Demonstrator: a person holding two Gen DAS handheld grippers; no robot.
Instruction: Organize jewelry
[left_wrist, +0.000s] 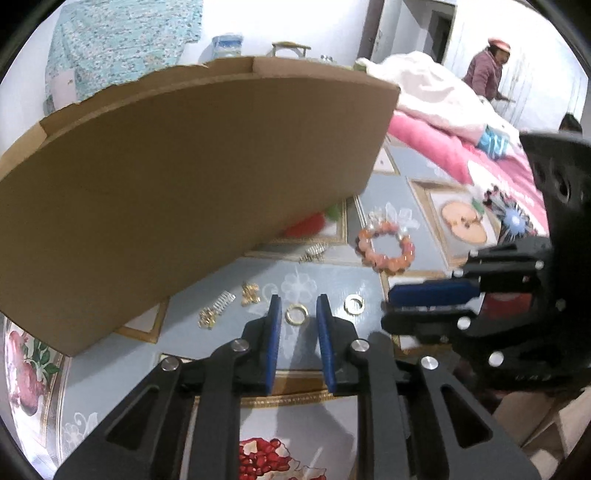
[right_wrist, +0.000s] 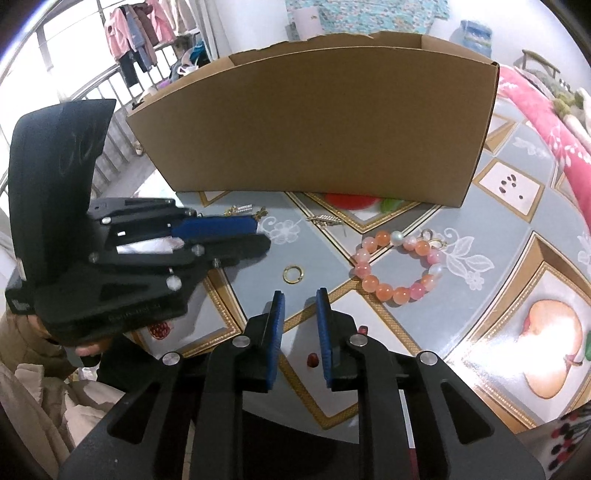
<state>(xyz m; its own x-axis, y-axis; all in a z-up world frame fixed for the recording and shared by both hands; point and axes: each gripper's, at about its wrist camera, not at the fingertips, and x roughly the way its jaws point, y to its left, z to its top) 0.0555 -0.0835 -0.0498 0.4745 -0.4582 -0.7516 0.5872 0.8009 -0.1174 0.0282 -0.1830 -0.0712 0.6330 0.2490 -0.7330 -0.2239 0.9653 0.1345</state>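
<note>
Left wrist view: the left gripper (left_wrist: 298, 308) hovered low over the table (left_wrist: 332, 280), its blue fingers apart and framing a gold ring (left_wrist: 296, 314) lying on the cloth. A second gold ring (left_wrist: 354, 304) lay just right of them, hidden from the other camera. Small gold and silver earrings (left_wrist: 229, 301) sat to the left beside the cardboard box (left_wrist: 192, 177), and the bead bracelet (left_wrist: 386, 248) lay farther back. The right gripper (left_wrist: 391, 306) entered from the right, side-on; whether its fingers were parted could not be told here.

Right wrist view: the right gripper (right_wrist: 300, 304) showed its fingers apart and empty, above the table (right_wrist: 498, 229). One gold ring (right_wrist: 293, 274) lay ahead, the bead bracelet (right_wrist: 397, 266) to its right, the cardboard box (right_wrist: 314, 129) behind. The left gripper (right_wrist: 258, 236) reached in from the left.
</note>
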